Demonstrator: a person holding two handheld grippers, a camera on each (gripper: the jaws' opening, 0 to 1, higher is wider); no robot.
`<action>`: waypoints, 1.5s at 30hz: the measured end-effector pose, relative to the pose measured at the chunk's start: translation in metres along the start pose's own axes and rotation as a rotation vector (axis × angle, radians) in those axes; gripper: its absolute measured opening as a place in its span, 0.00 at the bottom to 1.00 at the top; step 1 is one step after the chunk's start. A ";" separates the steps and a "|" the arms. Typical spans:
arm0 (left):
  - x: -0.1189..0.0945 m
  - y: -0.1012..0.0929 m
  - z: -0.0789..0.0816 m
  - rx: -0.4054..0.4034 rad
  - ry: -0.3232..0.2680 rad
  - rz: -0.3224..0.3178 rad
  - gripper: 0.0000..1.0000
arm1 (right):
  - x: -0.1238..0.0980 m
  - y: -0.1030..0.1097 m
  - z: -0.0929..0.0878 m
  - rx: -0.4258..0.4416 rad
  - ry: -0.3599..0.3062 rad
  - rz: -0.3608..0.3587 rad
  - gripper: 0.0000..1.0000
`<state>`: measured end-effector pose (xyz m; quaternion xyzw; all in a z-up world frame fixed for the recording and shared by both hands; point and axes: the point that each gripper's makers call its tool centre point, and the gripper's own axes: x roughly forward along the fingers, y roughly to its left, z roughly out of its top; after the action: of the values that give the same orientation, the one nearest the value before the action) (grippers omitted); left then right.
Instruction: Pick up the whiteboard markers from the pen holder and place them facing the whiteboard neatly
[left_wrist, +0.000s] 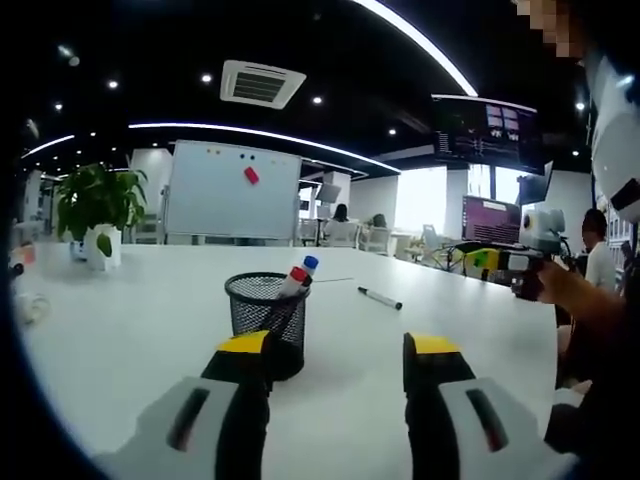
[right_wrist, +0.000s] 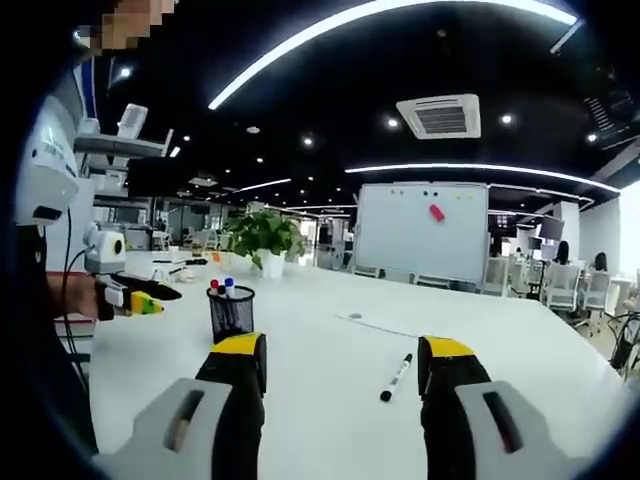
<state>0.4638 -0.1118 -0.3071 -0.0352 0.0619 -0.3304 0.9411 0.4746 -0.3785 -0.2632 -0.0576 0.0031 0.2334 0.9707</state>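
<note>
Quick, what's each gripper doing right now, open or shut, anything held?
Left gripper: open, holding nothing, just short of the pen holder.
Right gripper: open, empty, above the table.

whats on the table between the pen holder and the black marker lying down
Nothing: in the right gripper view the white table is bare between the pen holder and the black marker. The left gripper view shows the same bare stretch.
</note>
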 end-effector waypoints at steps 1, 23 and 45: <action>0.000 0.000 0.000 0.001 -0.001 0.000 0.53 | -0.001 0.000 0.000 0.000 -0.001 0.001 0.63; -0.005 -0.001 0.000 0.004 -0.004 -0.001 0.53 | -0.013 0.014 0.000 -0.001 0.000 0.040 0.64; -0.006 -0.005 0.000 -0.008 -0.010 -0.008 0.53 | 0.016 0.024 0.009 0.004 0.027 0.081 0.64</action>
<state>0.4559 -0.1113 -0.3062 -0.0409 0.0582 -0.3338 0.9399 0.4776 -0.3495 -0.2573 -0.0585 0.0188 0.2717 0.9604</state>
